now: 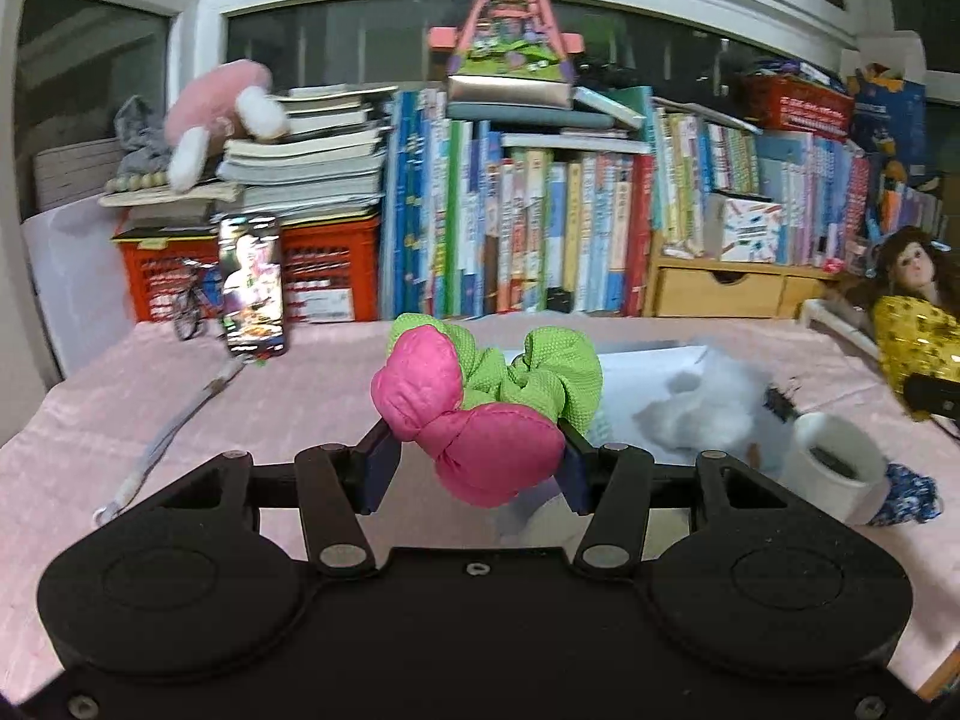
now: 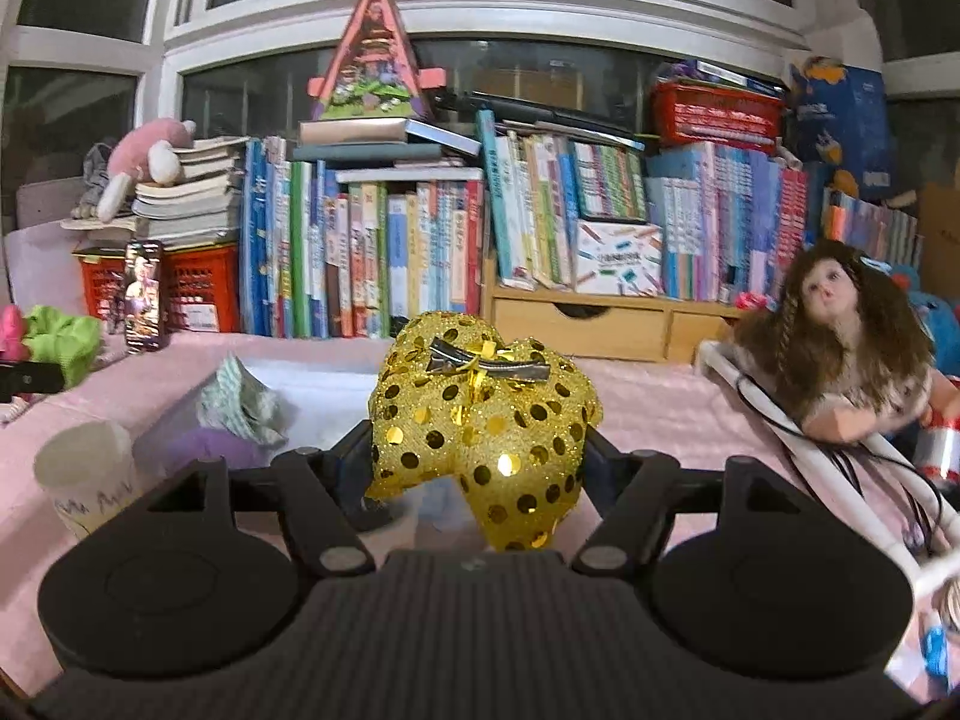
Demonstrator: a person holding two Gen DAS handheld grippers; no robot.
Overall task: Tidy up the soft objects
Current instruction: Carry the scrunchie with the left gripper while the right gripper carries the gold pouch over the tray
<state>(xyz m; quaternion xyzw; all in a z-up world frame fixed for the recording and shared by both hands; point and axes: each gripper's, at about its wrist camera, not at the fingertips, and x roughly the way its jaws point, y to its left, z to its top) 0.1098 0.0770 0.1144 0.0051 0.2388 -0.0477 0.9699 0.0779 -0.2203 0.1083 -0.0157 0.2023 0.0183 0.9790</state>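
My left gripper [image 1: 477, 450] is shut on a soft hair tie, a puffy pink bow [image 1: 480, 444] joined to a green ruffled scrunchie [image 1: 540, 378], held up over the pink-covered table [image 1: 300, 396]. The same piece shows at the far left of the right wrist view as the green scrunchie [image 2: 60, 342]. My right gripper [image 2: 480, 444] is shut on a padded gold sequined bow [image 2: 480, 408] with a metal clip on top, also lifted off the table. That gold bow [image 1: 918, 342] appears at the right edge of the left wrist view.
A shallow white box [image 2: 324, 390] on the table holds crumpled cloth [image 2: 240, 402] and white fluff [image 1: 702, 408]. A white cup [image 1: 834, 468] stands near it. A phone [image 1: 251, 282] is propped at the back left, and a doll [image 2: 840, 330] lies at the right. Books line the back.
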